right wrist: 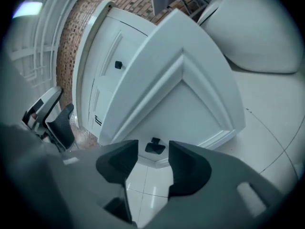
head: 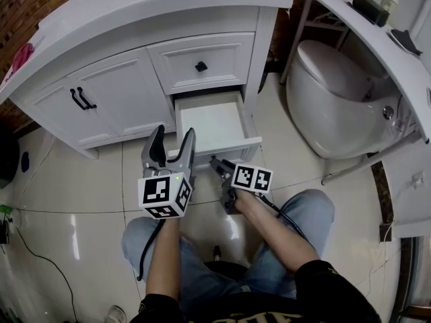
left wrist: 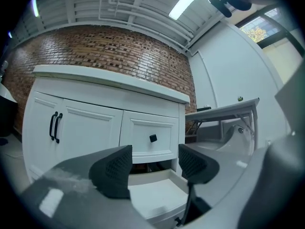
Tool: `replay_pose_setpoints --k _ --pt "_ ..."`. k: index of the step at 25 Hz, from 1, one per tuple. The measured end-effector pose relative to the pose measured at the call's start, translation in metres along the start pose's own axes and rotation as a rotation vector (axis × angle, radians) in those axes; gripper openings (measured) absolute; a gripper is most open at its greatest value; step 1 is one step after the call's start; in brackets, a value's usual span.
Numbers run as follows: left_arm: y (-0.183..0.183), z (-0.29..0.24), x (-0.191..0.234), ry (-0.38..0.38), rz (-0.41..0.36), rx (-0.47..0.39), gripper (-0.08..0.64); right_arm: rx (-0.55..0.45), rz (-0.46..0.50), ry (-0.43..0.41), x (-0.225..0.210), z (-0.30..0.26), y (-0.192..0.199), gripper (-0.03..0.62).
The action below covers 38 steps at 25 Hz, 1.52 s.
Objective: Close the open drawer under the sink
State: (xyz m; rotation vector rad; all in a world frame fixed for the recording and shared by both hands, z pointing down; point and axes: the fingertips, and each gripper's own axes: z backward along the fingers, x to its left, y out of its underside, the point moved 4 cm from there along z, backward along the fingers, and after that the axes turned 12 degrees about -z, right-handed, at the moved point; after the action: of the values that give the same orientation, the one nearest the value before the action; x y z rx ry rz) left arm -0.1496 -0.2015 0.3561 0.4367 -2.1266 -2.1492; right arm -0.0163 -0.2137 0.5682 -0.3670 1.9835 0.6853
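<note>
The white vanity's bottom drawer (head: 214, 123) stands pulled out over the tiled floor, and its inside looks empty. My left gripper (head: 172, 137) is open with nothing between its jaws, just outside the drawer's front left corner. In the left gripper view those jaws (left wrist: 152, 168) frame the drawer (left wrist: 157, 199) from above its front edge. My right gripper (head: 215, 164), rolled on its side, points at the drawer front from close by. In the right gripper view the drawer front (right wrist: 190, 94) fills the picture; its black knob (right wrist: 155, 147) sits just beyond the narrowed jaws (right wrist: 152, 159), untouched.
Above the open drawer is a shut drawer (head: 201, 62) with a black knob. Left of it are cabinet doors with black handles (head: 82, 98). A white toilet (head: 337, 99) stands to the right, under a slanted white shelf (head: 377, 39). The person's knees (head: 303, 214) are close behind both grippers.
</note>
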Motion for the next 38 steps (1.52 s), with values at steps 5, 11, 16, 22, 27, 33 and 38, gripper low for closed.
replay_pose_setpoints --k 5,11,16,22,27,33,38 --pt "0.005 -0.014 0.009 -0.004 0.027 0.005 0.304 0.016 -0.001 0.028 0.000 -0.022 -0.003 0.146" --pt "0.019 -0.031 0.030 -0.020 0.050 0.022 0.304 -0.017 0.049 0.048 0.004 -0.054 -0.028 0.153" --pt "0.033 -0.046 0.047 -0.044 0.071 0.043 0.304 -0.064 0.128 0.071 0.008 -0.088 -0.062 0.153" --pt "0.051 -0.061 0.058 -0.034 0.089 0.080 0.304 -0.154 0.201 0.141 0.005 -0.117 -0.102 0.156" --pt "0.057 -0.057 0.082 -0.064 0.089 0.095 0.304 -0.201 0.307 0.152 0.013 -0.156 -0.128 0.155" --pt "0.059 -0.055 0.105 -0.097 0.073 0.100 0.304 -0.233 0.600 0.304 0.018 -0.182 -0.136 0.147" --pt "0.059 -0.055 0.104 -0.096 0.053 0.104 0.304 -0.192 0.692 0.345 0.018 -0.183 -0.133 0.144"
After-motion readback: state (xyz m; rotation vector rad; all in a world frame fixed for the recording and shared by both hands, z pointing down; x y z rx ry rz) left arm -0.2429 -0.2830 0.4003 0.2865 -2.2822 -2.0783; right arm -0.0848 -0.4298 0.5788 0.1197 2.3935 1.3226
